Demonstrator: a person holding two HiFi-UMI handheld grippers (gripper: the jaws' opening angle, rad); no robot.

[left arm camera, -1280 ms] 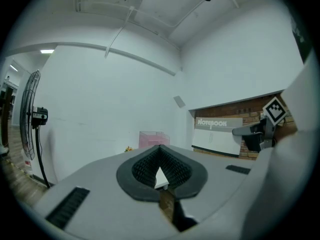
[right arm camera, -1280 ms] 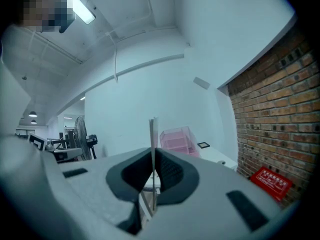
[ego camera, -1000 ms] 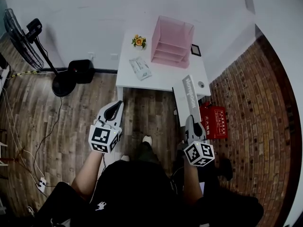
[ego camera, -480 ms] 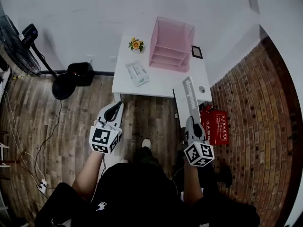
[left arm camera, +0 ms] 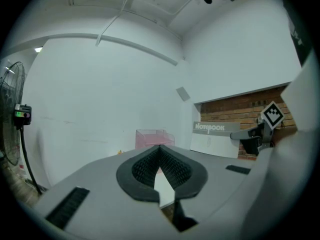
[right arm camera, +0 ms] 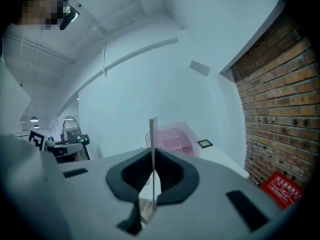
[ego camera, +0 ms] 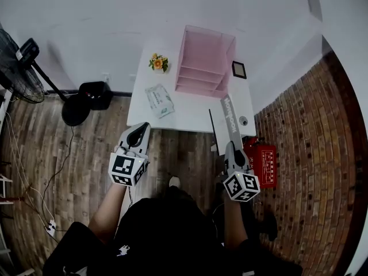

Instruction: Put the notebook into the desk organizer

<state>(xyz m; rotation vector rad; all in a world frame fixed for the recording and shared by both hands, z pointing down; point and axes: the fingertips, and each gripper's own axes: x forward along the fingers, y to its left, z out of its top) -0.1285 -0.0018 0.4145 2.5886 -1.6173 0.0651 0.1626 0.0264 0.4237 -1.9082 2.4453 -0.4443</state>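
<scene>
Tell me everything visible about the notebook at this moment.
The notebook is thin and flat, with a grey band lettered NOTEBOOK in white above a white cover. It stands on edge, its near end clamped in the right gripper, and points toward the pink desk organizer. In the head view its far end overlaps the white table at its near right corner; nothing else touches it.

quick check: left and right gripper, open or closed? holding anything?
Left gripper: jaws closed, nothing between them.
Right gripper: jaws closed on the notebook, gripping it by its edge.
</scene>
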